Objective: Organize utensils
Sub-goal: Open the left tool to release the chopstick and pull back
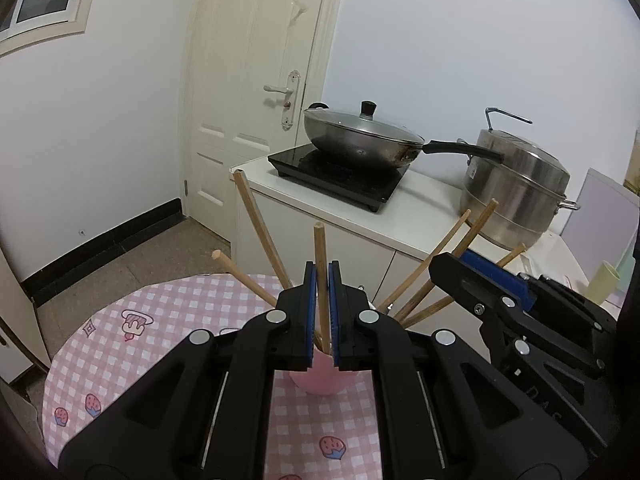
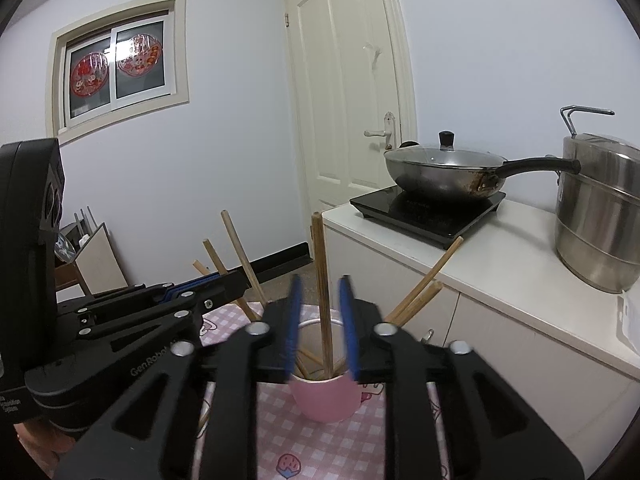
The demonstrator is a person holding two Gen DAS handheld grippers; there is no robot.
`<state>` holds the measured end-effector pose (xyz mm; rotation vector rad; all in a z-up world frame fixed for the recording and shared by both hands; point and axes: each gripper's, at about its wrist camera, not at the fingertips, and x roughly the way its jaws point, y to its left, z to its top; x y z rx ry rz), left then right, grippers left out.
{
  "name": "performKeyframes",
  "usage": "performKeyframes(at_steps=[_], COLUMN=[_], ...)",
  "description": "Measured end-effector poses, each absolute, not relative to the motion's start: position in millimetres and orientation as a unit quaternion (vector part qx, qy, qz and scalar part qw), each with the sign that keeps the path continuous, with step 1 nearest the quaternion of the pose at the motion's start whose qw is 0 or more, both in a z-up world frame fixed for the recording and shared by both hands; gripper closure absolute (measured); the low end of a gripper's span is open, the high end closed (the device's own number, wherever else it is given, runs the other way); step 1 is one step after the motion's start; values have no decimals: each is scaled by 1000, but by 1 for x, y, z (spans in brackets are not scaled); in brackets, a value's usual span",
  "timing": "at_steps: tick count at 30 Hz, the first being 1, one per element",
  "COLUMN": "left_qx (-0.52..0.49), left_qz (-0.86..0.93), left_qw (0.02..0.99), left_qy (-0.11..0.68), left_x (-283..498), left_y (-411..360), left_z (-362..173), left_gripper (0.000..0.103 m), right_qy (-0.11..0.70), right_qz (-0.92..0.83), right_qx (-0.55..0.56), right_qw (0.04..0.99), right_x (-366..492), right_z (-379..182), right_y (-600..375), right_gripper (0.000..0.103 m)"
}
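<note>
A pink cup stands on the desk, which has a pink checked cloth with little strawberries. Many wooden chopsticks stick out of the cup and lean to all sides. The left gripper has its blue jaws almost together, pinching one upright chopstick that stands in the cup. The right gripper is just over the cup too, and its jaws are apart, with one upright stick between them, not touching. Far right, a wok sits on a black cooker beside a steel pot.
</note>
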<state>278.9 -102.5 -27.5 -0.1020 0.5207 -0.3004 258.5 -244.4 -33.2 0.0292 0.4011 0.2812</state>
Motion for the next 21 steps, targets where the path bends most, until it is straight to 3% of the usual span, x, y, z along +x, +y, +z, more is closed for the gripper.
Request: performKeyframes(at_steps=[21], left_qx=[-41], left_qz=[-130], left_qw=[961], left_qy=[240], left_x=[219], left_y=[-69], left_z=[1], left_gripper=[96], right_qy=[185], right_qz=[143], right_qx=[12], right_qw=[972], right_x=[209], right_z=[-11], right_y=[-238], right_gripper=[75])
